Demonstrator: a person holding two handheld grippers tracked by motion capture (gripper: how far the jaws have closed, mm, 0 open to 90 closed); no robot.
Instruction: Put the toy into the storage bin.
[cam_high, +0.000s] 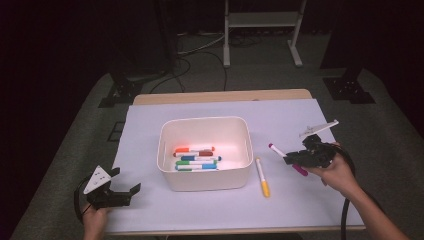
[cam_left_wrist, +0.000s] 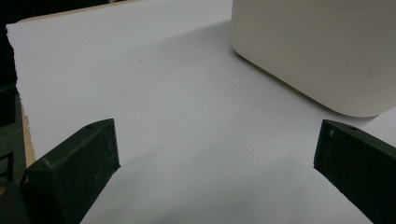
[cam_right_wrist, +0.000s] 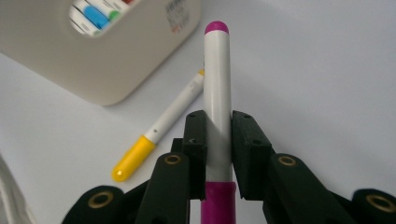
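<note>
My right gripper (cam_high: 295, 159) is shut on a magenta-capped white marker (cam_high: 278, 150), held above the white sheet to the right of the bin. In the right gripper view the marker (cam_right_wrist: 217, 84) stands between the two black pads (cam_right_wrist: 195, 140), its magenta end pointing away. A yellow-capped marker (cam_high: 262, 178) lies on the sheet beside the bin; it also shows at lower left, yellow marker (cam_right_wrist: 159, 135). The white bin (cam_high: 205, 185) holds several markers (cam_high: 196, 159). My left gripper (cam_high: 126, 186) rests open at the front left with nothing between its fingers (cam_left_wrist: 79, 163).
A white sheet (cam_high: 150, 125) covers the wooden table (cam_high: 220, 96). The bin's rounded corner (cam_left_wrist: 322, 56) is ahead and right of my left gripper. Beyond the table are a dark floor, cables and a stand's legs (cam_high: 260, 30).
</note>
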